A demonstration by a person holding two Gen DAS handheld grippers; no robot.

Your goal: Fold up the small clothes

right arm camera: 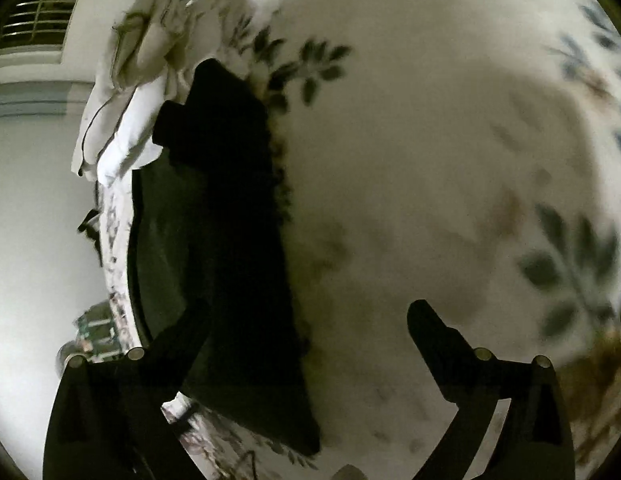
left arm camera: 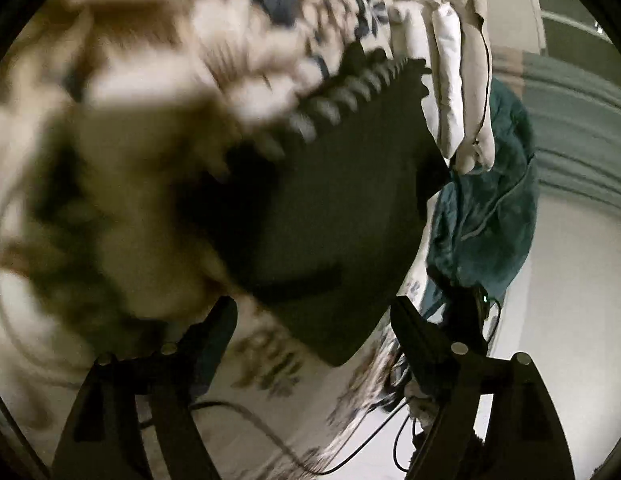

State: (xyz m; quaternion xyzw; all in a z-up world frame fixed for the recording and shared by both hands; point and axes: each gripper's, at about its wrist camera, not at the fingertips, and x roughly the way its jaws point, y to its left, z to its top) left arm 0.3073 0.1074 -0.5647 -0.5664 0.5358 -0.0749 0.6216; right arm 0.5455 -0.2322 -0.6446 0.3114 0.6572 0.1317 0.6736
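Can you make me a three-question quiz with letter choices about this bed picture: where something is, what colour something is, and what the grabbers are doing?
1. Where does the dark garment lie?
A. On the leaf-print bedsheet
B. On the floor
C. Hanging on a hook

2. What colour is the fluffy cloth past the bed's edge in the left wrist view?
A. Red
B. Teal green
C. Yellow

3. How are the jaws of the left gripper and the right gripper?
A. Both clamped on the garment
B. One open, one shut
C. Both spread open, gripping nothing

Answers:
1. A, since the garment is spread flat on the sheet beside the folded white pile.
2. B, since the cloth looks dark teal.
3. C, since each view shows a wide gap between the fingers, with no cloth pinched.
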